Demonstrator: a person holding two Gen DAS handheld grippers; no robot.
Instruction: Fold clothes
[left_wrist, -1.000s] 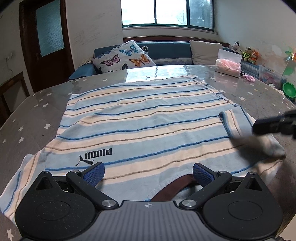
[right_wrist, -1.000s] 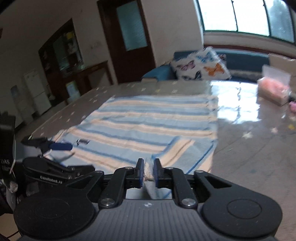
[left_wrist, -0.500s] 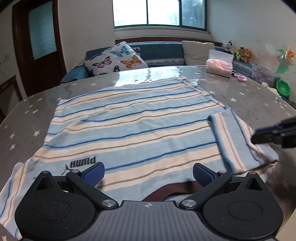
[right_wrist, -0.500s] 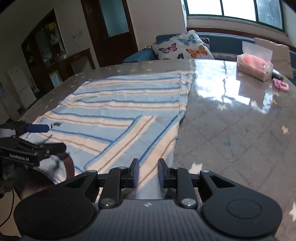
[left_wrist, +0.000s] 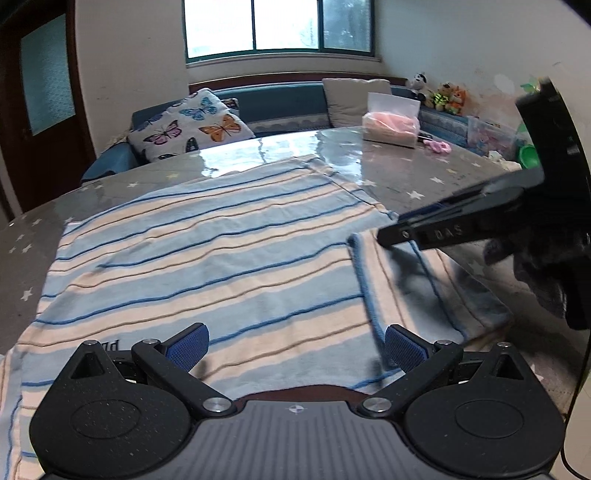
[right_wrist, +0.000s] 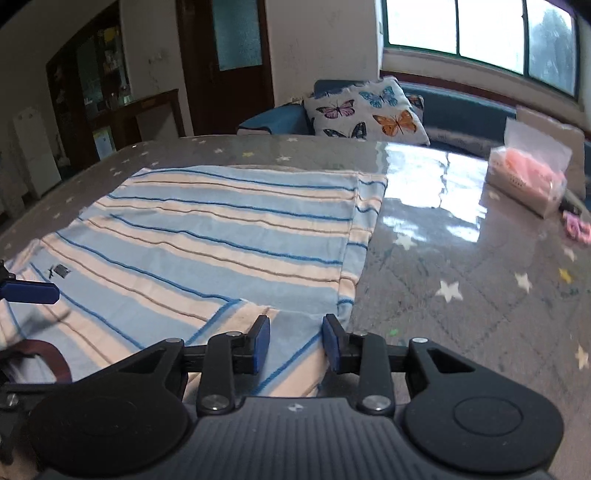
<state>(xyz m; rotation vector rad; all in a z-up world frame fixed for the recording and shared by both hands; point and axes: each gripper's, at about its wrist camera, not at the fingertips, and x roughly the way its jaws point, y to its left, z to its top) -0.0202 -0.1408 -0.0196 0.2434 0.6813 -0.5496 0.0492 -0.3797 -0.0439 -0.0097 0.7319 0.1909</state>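
Star-patterned table carries the striped shirt spread flat, its sleeve folded inward; right gripper, jaws opening, releases it while left gripper hovers, jaws wide and empty.

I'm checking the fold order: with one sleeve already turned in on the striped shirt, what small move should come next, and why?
Probably swing the left gripper to the other sleeve of the blue-and-cream striped shirt: it still lies flat, that gripper is open, and the right gripper is opening off the folded sleeve.
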